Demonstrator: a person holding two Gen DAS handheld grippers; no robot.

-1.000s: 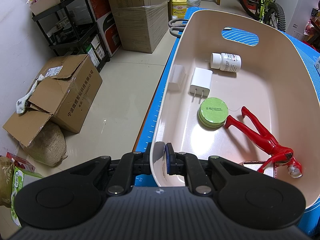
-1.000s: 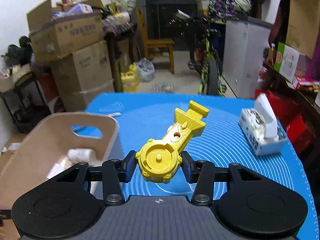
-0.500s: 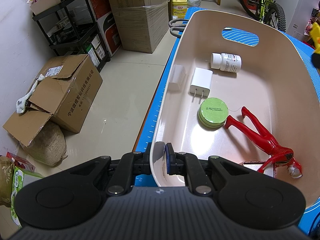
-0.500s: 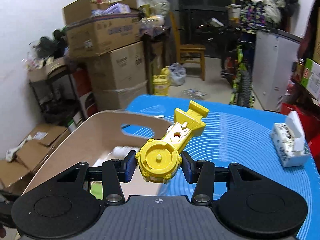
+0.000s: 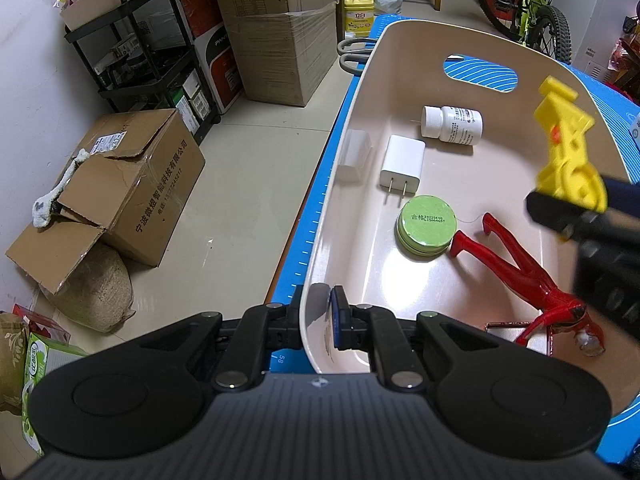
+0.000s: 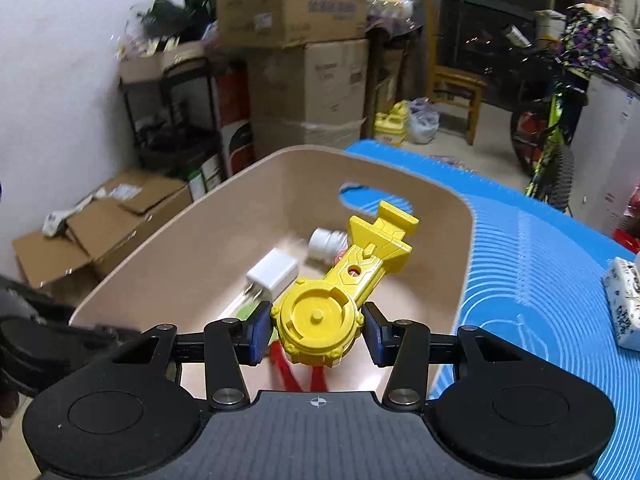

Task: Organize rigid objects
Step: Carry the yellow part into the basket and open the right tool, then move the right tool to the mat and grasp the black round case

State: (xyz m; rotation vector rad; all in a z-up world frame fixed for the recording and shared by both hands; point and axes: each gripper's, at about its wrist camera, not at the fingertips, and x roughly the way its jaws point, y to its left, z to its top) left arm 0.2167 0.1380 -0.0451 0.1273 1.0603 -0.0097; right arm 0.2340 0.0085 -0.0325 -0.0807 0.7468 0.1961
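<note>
A beige bin (image 5: 472, 32) (image 6: 224, 204) stands on the blue mat (image 6: 532, 264). My left gripper (image 5: 316, 322) is shut on the bin's near rim. My right gripper (image 6: 316, 330) is shut on a yellow toy launcher (image 6: 332, 296) and holds it above the bin's inside; it also shows in the left wrist view (image 5: 568, 156). In the bin lie a white pill bottle (image 5: 452, 120), a white charger (image 5: 402, 162), a green round tin (image 5: 426, 224) and a red figure (image 5: 528, 272).
A tissue pack (image 6: 624, 304) sits on the mat at the right. Scissors (image 5: 354, 54) lie beyond the bin's far left corner. Cardboard boxes (image 5: 120, 184), a black shelf cart (image 5: 152, 64) and a bicycle (image 5: 524, 0) stand on the floor around the table.
My right gripper has carried the yellow launcher left, from over the mat to above the bin's inside. My left gripper has kept its hold on the bin rim.
</note>
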